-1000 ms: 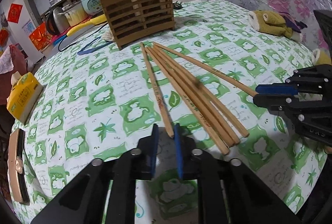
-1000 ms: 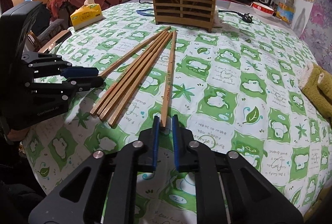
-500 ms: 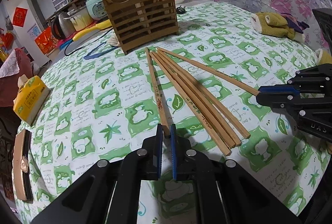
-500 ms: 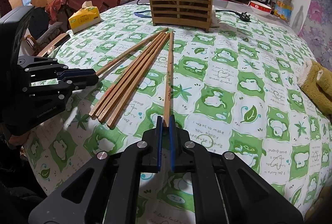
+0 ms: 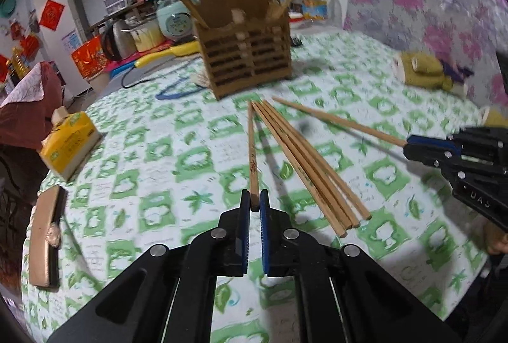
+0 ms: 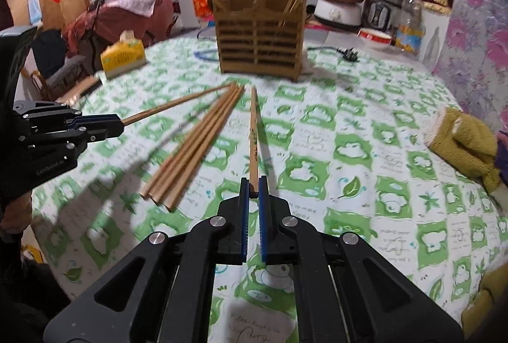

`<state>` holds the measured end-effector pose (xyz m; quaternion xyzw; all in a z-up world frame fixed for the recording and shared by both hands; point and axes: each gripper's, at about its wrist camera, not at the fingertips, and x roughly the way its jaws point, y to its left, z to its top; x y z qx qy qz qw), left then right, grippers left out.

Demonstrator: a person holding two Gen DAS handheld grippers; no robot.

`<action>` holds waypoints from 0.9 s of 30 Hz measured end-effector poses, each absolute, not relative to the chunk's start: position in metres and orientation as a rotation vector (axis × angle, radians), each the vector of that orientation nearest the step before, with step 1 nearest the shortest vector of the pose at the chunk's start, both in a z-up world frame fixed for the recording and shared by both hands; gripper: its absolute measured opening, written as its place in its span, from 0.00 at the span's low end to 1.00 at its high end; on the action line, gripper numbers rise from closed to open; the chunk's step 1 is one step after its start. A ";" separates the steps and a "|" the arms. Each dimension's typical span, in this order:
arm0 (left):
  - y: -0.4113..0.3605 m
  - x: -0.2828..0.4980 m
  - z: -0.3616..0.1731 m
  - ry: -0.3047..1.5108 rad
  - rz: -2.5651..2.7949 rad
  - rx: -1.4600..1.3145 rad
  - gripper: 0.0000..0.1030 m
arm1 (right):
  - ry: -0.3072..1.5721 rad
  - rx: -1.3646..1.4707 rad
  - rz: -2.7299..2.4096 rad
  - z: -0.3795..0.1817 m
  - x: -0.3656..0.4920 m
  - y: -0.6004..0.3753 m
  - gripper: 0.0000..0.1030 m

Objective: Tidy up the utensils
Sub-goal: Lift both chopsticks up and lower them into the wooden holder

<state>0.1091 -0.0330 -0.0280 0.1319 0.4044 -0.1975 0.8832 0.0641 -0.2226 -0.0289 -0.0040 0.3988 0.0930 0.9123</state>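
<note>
A single chopstick [image 5: 253, 152] is clamped by its near end between the blue pads of the left gripper [image 5: 253, 203], the jaws being closed tight on the wood. A second chopstick [image 6: 253, 133] is pinched in the same way at its near end by the right gripper [image 6: 253, 189], whose jaws are likewise drawn in narrow around it. Both sticks are pointed away from the grippers toward a slatted wooden holder [image 5: 250, 57], which is stood upright farther back on the green-and-white tablecloth [image 5: 152, 152] and from which several more chopsticks are seen sticking up at angles. Between the two held sticks, a bundle of loose chopsticks [image 5: 304, 165] is left lying flat on the cloth, side by side and touching. A yellow tissue pack [image 5: 70, 146] is placed near the table's edge on the left, and a yellowish-green cloth [image 5: 422, 73] is laid well apart at the right.
</note>
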 end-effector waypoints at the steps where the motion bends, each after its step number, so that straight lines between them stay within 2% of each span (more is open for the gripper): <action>1: -0.030 0.109 -0.021 0.833 -0.409 0.260 0.06 | 0.799 -0.005 0.185 -0.021 0.061 -0.224 0.06; 8: -0.012 0.108 0.034 0.764 -0.411 0.161 0.06 | 0.639 0.009 0.166 0.039 0.045 -0.231 0.06; 14: -0.012 0.114 0.073 0.719 -0.424 0.128 0.06 | 0.576 0.044 0.178 0.076 0.048 -0.237 0.06; 27: -0.055 0.184 0.146 0.649 -0.456 0.121 0.06 | 0.502 0.064 0.190 0.131 0.114 -0.234 0.06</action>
